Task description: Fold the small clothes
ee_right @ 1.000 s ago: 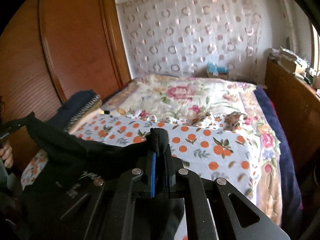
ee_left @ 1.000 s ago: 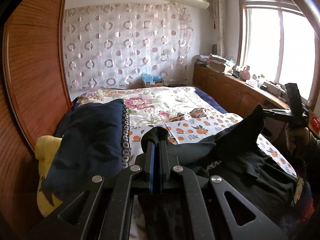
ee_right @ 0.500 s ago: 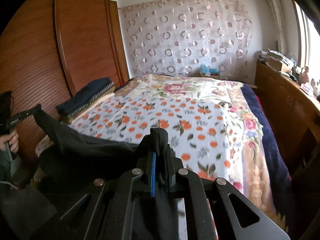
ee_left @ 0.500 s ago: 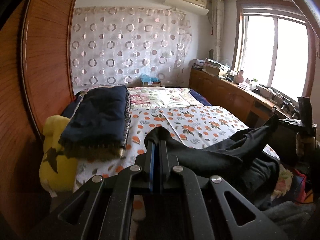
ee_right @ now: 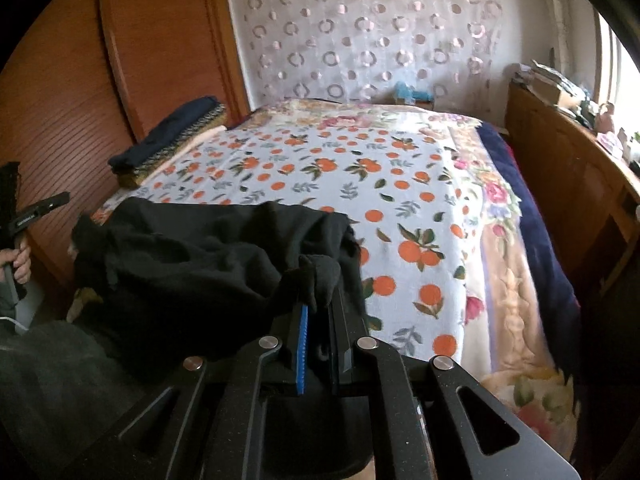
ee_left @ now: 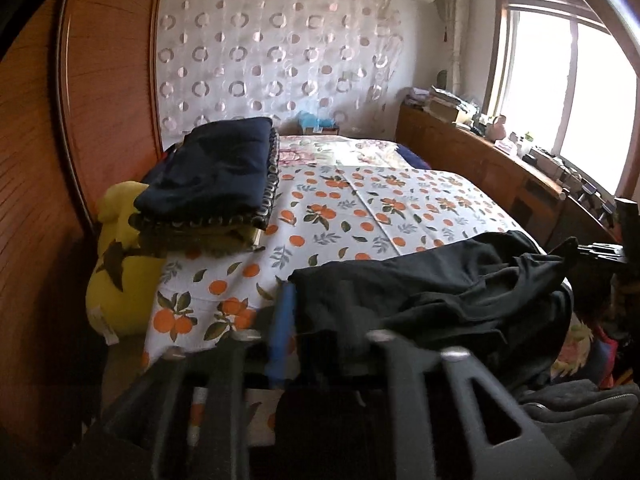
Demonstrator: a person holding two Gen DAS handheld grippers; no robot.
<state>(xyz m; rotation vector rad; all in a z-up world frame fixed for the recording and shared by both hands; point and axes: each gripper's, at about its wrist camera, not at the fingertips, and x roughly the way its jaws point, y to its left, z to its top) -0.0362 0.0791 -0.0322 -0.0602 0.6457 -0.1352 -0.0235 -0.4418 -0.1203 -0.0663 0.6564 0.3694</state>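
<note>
Left gripper [ee_left: 316,316]: matte black frame, speckled finish, triangular cut-outs in both side arms, round silver screw heads at the linkage joints. One finger carries a blue pad; view motion-blurred. Right gripper [ee_right: 318,316]: same black build, four silver screws, blue ribbed pad on one finger. Person's left hand [ee_right: 18,260] wraps a black handle; dark grey sleeve, thin white cable below.
</note>
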